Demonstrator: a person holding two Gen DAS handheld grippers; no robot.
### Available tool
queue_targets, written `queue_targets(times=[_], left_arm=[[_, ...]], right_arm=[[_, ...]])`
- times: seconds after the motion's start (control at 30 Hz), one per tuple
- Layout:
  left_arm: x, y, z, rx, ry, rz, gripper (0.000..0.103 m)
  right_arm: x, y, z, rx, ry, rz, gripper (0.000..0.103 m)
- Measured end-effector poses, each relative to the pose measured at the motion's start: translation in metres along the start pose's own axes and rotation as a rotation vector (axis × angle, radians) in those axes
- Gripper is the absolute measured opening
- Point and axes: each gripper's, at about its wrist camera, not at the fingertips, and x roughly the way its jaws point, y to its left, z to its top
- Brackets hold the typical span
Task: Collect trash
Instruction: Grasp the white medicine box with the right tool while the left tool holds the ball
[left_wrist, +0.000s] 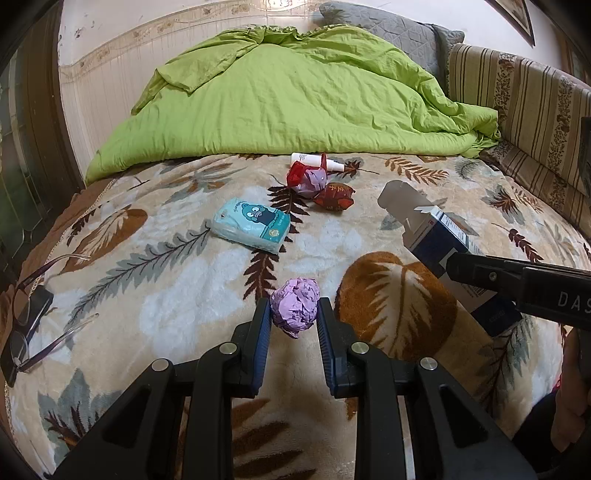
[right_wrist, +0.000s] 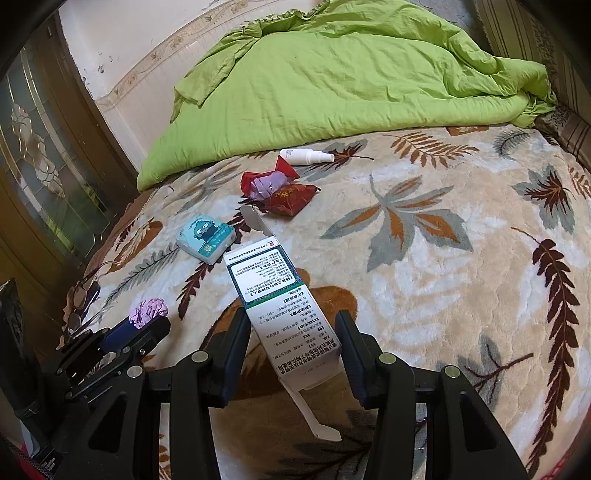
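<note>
A green quilt (left_wrist: 295, 96) hides the far bed. The right gripper (right_wrist: 295, 343) squeezes a box (right_wrist: 280, 306) above the blanket, its lower flap partly hidden. The left gripper (left_wrist: 293, 314) squeezes a purple paper ball (left_wrist: 295, 310). Wrappers (left_wrist: 321, 184) lie farther back.

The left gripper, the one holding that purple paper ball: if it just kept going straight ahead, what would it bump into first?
Probably the tissue pack, which lies ahead of the left gripper and its crumpled purple paper, slightly left; depth is hard to judge.
</note>
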Motion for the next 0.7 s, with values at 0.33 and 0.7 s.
queue_targets(times=[0.33,0.7], left_arm=[[-0.0001,-0.0005,-0.0002,-0.001,-0.001,0.000,0.024],[-0.0005,-0.0007,-0.0001,-0.001,-0.001,0.001,0.024]], right_arm=[[-0.0004,0.0000,0.0002,0.002,-0.002,0.003,0.051],[-0.0004,-0.0007,0.0001,0.002,-0.002,0.004,0.051]])
